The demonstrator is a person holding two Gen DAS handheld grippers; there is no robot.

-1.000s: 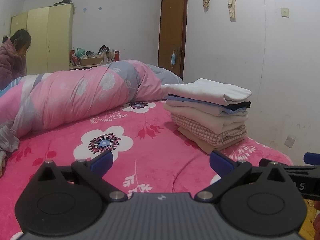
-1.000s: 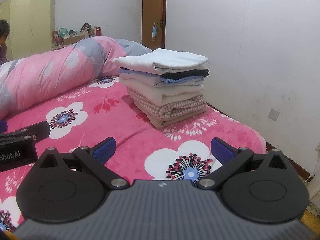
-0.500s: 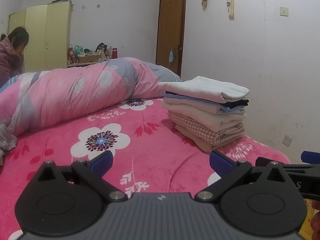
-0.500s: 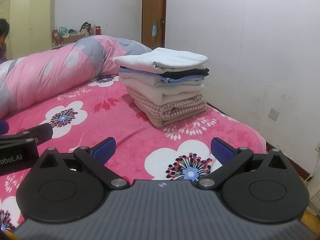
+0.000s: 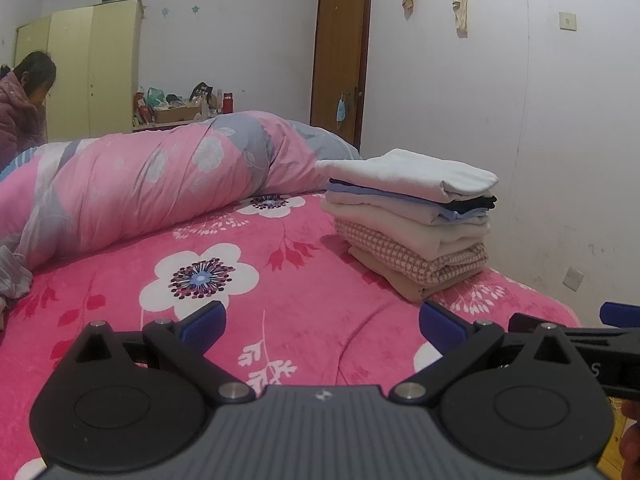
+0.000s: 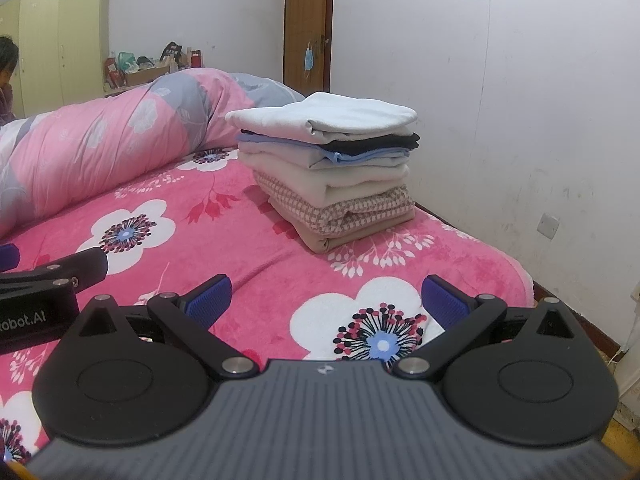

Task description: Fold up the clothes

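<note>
Listing what lies on the bed at this moment.

Item 1: stack of folded clothes, near the bed's right edge, close to the wall. Top piece white, then black, pale blue, cream, a checked piece and a tan one at the bottom. Squared and upright; nothing hangs loose from it.

Item 2: rolled pink and grey quilt, along the far side of the bed, well apart from the stack.

Item 3: left gripper, jaws spread wide, nothing between them, low over the bed's near edge.

Item 4: right gripper, jaws likewise wide apart and empty, beside the left one (each shows at the border of the other's view).

Item 5: bit of crumpled pale cloth at the bed's far left edge; whether it is a garment waiting to be folded cannot be told.

Change over the last second: very little. The left view has drifted slightly, the stack sitting a touch lower and to the right in it than before; the right view is almost unchanged. Neither gripper has gone toward the clothes.

Reading: the stack looks finished and both grippers are idle, so the folding is probably done or paused between garments.
</note>
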